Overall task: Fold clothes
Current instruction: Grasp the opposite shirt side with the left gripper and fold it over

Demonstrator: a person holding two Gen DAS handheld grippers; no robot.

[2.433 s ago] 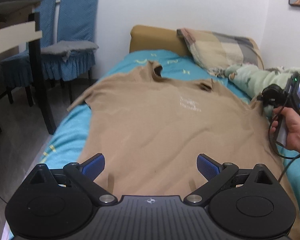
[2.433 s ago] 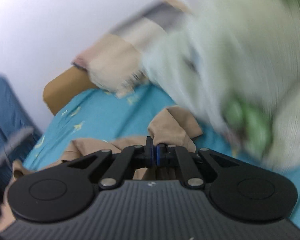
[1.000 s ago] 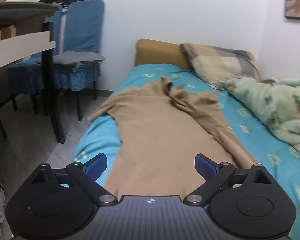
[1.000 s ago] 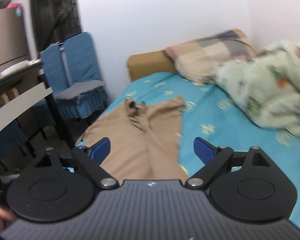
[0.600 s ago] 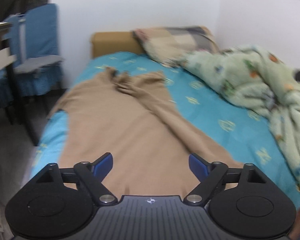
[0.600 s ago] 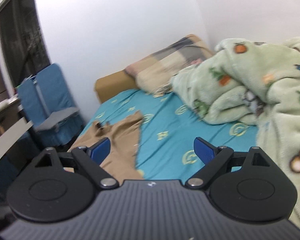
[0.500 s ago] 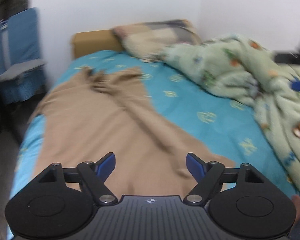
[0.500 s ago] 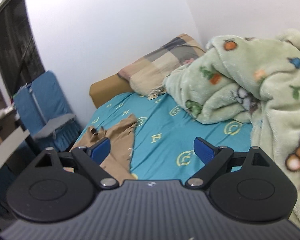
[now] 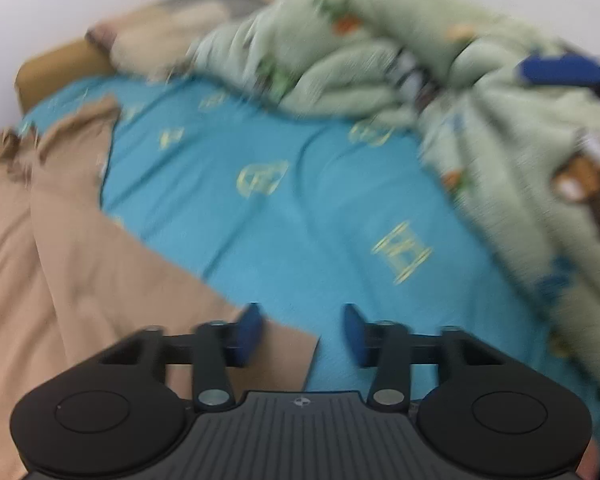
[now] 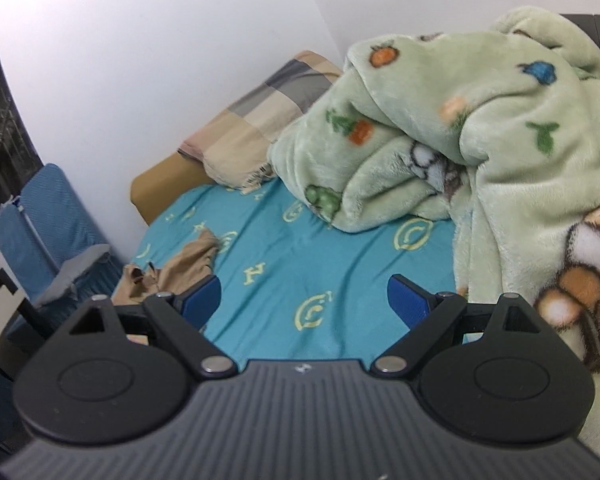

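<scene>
Shirt: tan T-shirt (image 9: 80,264) lying on teal bedsheet (image 9: 300,208), filling 7 to 10 o'clock of left wrist view; one side already lying folded lengthwise over the body, hem corner sitting just under the left tool.
Shirt, right view: only the collar end (image 10: 180,268) showing at 9 o'clock, well apart from the right tool's line of sight.
Left gripper (image 9: 300,330): jaws standing partly apart, roughly half open, holding nothing; left pad hovering over the hem corner, right pad over bare sheet. View blurring, contact with cloth not clear.
Right gripper (image 10: 304,300): jaws spread wide, gripping nothing, pointing at bare sheet toward 12 o'clock.
Surroundings: green fleece blanket (image 10: 480,120) heaped at 1 to 3 o'clock, plaid pillow (image 10: 260,116) at 11 o'clock, blue chair (image 10: 48,216) at 9 o'clock.
Step in hand (judgement): probably lining up on the hem corner for the next fold.
Doing it well: straddling the hem edge with both pads, pinching all layers together, not the sheet; bringing the right tool back toward 9 o'clock to take a matching point; lifting evenly so the fold is staying straight; keeping clear of the blanket.
</scene>
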